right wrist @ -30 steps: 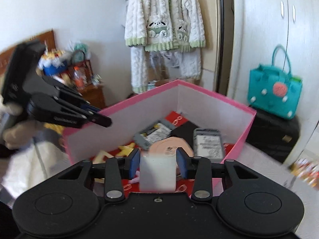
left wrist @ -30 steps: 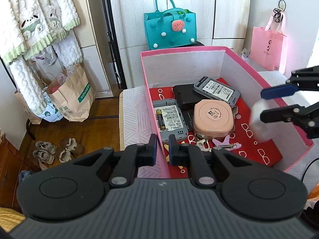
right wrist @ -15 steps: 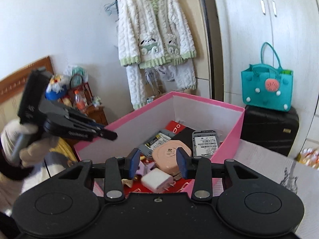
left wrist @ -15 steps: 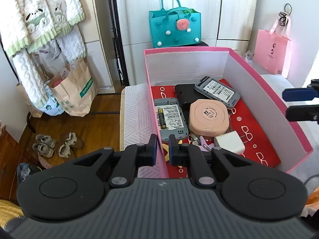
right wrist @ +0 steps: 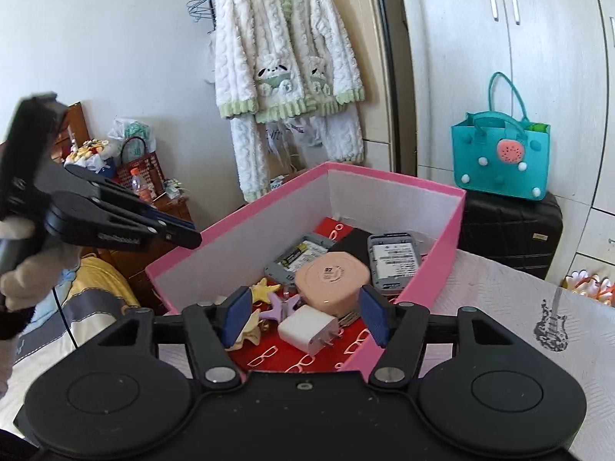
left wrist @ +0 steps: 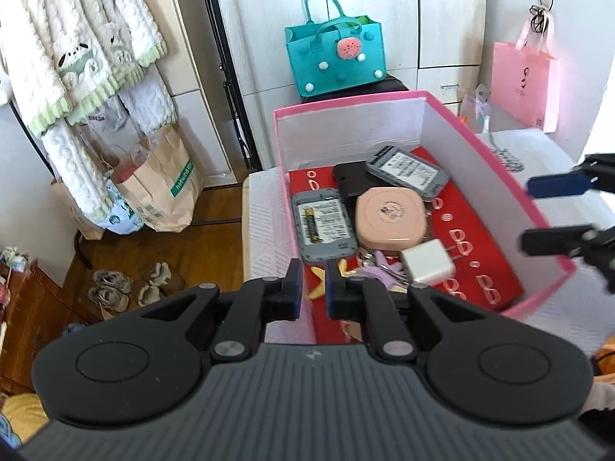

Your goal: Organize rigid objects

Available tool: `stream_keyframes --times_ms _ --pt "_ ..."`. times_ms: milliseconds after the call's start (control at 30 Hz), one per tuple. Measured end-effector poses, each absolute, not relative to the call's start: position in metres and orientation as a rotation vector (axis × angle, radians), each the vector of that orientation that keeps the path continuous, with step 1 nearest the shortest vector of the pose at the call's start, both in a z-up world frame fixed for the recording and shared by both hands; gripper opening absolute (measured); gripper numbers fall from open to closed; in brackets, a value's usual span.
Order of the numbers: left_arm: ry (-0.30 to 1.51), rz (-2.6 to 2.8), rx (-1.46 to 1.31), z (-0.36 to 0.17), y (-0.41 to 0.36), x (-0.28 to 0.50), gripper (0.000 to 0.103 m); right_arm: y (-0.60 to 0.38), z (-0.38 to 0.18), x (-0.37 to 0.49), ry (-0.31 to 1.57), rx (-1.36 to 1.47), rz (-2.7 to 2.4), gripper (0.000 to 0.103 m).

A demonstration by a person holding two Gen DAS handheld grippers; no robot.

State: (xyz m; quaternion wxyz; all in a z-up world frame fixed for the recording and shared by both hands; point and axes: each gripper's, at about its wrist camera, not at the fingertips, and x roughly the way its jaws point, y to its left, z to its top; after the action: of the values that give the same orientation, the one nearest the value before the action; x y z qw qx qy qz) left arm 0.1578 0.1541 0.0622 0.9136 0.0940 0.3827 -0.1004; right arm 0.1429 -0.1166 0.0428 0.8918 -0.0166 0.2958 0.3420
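While the pink box (right wrist: 430, 269) sits on the white table (right wrist: 499, 296), the right gripper (right wrist: 303, 317), jaws just spread wider and empty, hangs above the charger (right wrist: 307, 328) lying inside; the left gripper (left wrist: 310, 290) is pressed together.

Charger (right wrist: 308, 329) dropped; right claw (right wrist: 303, 317) opened.

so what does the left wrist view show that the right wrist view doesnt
Only the left wrist view: a pink gift bag, a brown paper bag and shoes on the floor. Only the right wrist view: a guitar print on the white cover and a black suitcase. Both: the pink box, white charger, peach case and teal bag.
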Motion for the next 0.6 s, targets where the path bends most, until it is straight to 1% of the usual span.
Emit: stream_keyframes --times_ms 33,100,167,200,233,267,333,367,400,433,500,567,600 --pt "0.784 -0.212 0.194 0.065 0.152 0.152 0.013 -0.117 0.043 0.142 0.609 -0.024 0.716 0.069" --pt "0.771 -0.217 0.2 0.071 0.146 0.142 0.014 -0.118 0.044 0.141 0.605 -0.004 0.716 0.073" --pt "0.757 -0.231 0.194 0.079 0.14 0.132 0.017 -0.119 0.045 0.138 0.603 0.004 0.7 0.08" --pt "0.748 -0.243 0.186 0.081 0.136 0.129 0.024 -0.12 0.046 0.137 0.605 0.005 0.688 0.089" --pt "0.735 -0.259 0.183 0.084 0.132 0.125 0.034 -0.12 0.046 0.136 0.612 0.008 0.667 0.097" --pt "0.719 -0.271 0.184 0.087 0.127 0.121 0.038 -0.121 0.048 0.135 0.621 0.014 0.629 0.098" --pt "0.706 -0.265 0.184 0.089 0.121 0.118 0.059 -0.123 0.051 0.134 0.65 0.025 0.503 0.101" --pt "0.712 -0.256 0.172 0.09 0.119 0.118 0.066 -0.126 0.053 0.133 0.68 0.025 0.431 0.102" --pt "0.722 -0.252 0.153 0.091 0.119 0.12 0.081 -0.129 0.055 0.134 0.712 0.028 0.376 0.102" --pt "0.73 -0.25 0.126 0.092 0.119 0.121 0.09 -0.134 0.058 0.134 0.75 0.037 0.335 0.102" --pt "0.728 -0.247 0.09 0.092 0.118 0.123 0.093 -0.147 0.063 0.13 0.802 0.066 0.336 0.102" --pt "0.718 -0.241 0.073 0.09 0.116 0.122 0.098 -0.164 0.065 0.121 0.806 0.116 0.393 0.102" --pt "0.709 -0.228 0.061 0.089 0.114 0.12 0.103 -0.172 0.066 0.117 0.805 0.14 0.395 0.102"
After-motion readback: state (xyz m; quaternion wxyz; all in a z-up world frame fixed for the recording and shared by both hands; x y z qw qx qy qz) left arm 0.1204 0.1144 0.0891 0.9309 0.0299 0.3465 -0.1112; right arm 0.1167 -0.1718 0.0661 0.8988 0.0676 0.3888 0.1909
